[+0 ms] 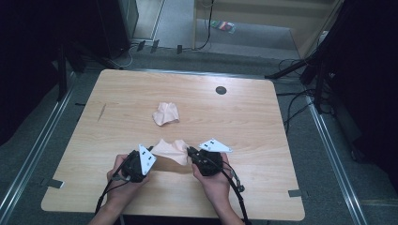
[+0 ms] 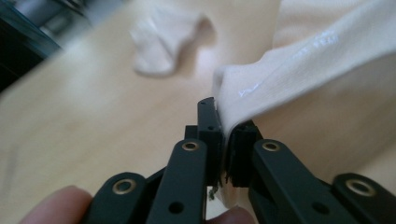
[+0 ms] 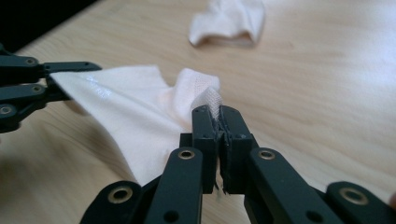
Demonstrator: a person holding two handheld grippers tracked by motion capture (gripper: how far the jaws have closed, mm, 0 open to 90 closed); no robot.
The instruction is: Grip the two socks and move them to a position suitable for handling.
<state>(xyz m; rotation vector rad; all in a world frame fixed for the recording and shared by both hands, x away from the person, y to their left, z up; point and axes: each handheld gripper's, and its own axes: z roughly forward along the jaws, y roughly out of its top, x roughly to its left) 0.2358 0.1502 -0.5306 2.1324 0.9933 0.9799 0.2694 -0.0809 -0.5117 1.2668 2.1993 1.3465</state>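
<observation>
Both hand-held grippers (image 1: 149,151) (image 1: 190,151) clamp sock (image 1: 170,151) | spare sock (image 1: 166,113) beyond (blurred, perhaps crumpled)

Two grippers, one pale sock stretched between them

The right gripper (image 3: 218,122) has its black jaws closed tight on the ribbed edge of a cream sock (image 3: 135,116), which spreads out to the left, where the left gripper (image 3: 58,77) pinches its far corner. The sock hangs taut between the two, lifted just off the light wooden table (image 3: 327,93). Farther back on the table, well apart, a second sock (image 3: 229,21) lies crumpled and slightly out of focus.
</observation>
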